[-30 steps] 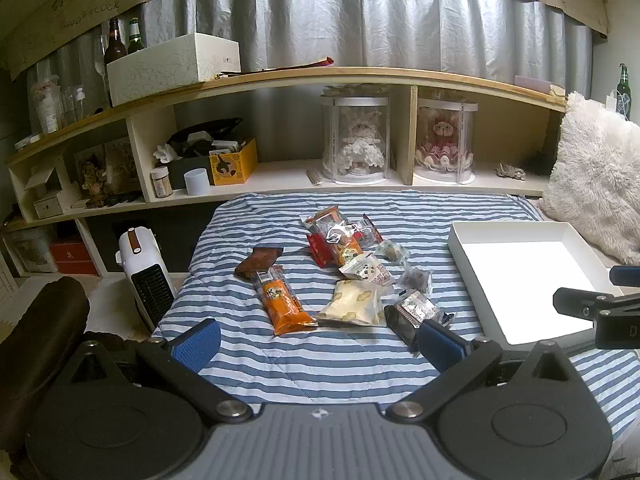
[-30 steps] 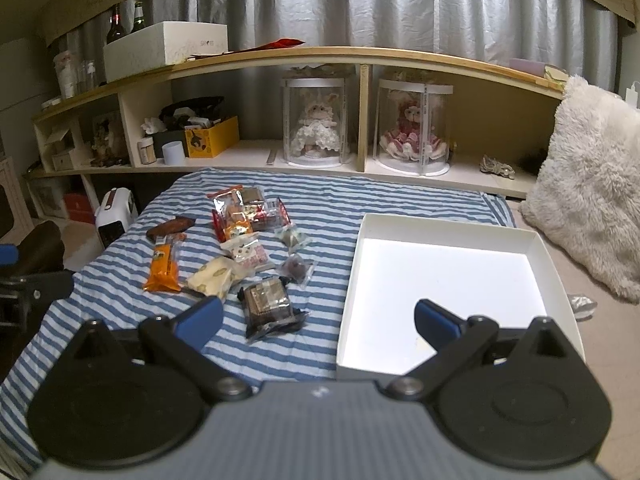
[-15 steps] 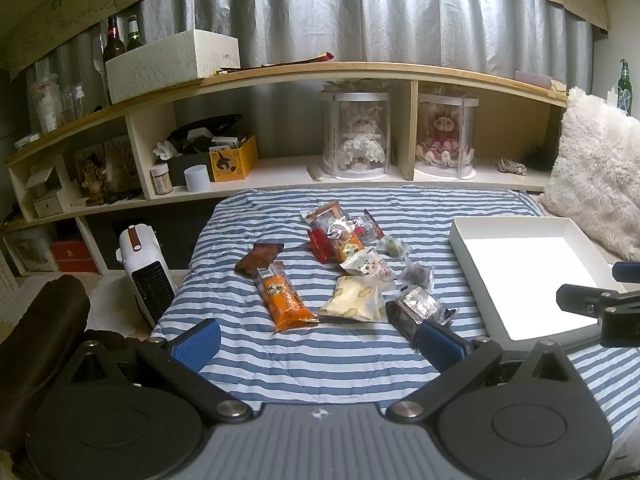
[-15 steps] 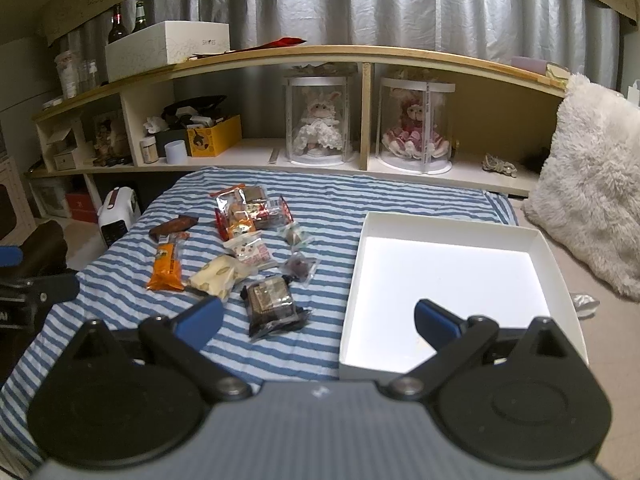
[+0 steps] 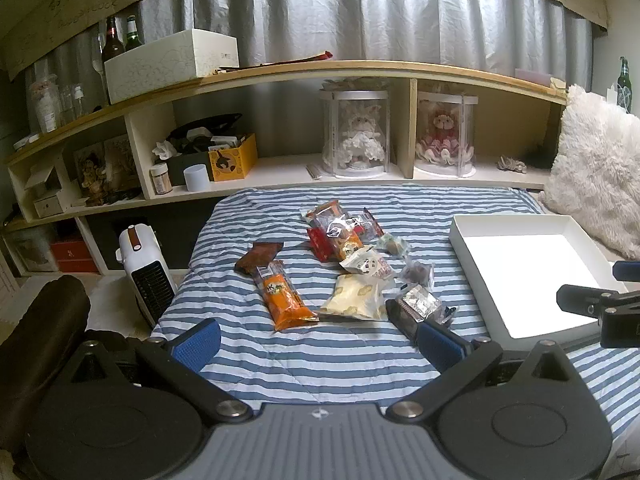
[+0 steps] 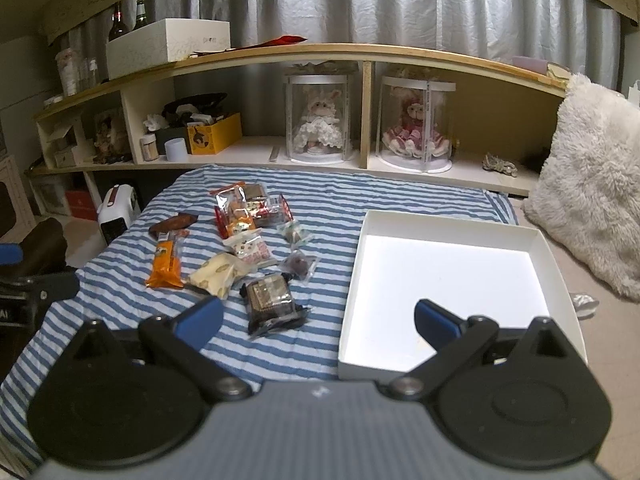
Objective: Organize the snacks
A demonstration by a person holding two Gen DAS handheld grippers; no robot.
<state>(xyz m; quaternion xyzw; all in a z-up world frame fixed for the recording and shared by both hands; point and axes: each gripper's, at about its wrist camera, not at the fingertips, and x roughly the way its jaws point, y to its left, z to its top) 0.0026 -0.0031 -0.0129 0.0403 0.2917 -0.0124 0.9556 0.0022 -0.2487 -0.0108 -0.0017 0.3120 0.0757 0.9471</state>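
Several wrapped snacks lie on a blue striped blanket [image 5: 320, 356]: an orange pack [image 5: 285, 295], a brown bar [image 5: 259, 257], a pale yellow pack [image 5: 354, 297], a dark cake pack [image 6: 269, 301] and a red and orange pile [image 5: 336, 232]. A white empty box [image 6: 448, 280] sits to their right, also in the left wrist view [image 5: 524, 280]. My left gripper [image 5: 318, 342] is open and empty, held in front of the snacks. My right gripper [image 6: 318, 320] is open and empty, over the blanket and the box's near edge.
A long wooden shelf [image 5: 360, 76] runs behind the blanket with two doll cases [image 5: 356, 132], a yellow box [image 5: 232, 158] and bottles. A white heater [image 5: 144, 276] stands at the left. A fluffy white pillow [image 6: 592, 208] leans at the right.
Both grippers have drawn back and risen slightly, so the snacks and box sit a little farther away. Both stay open.
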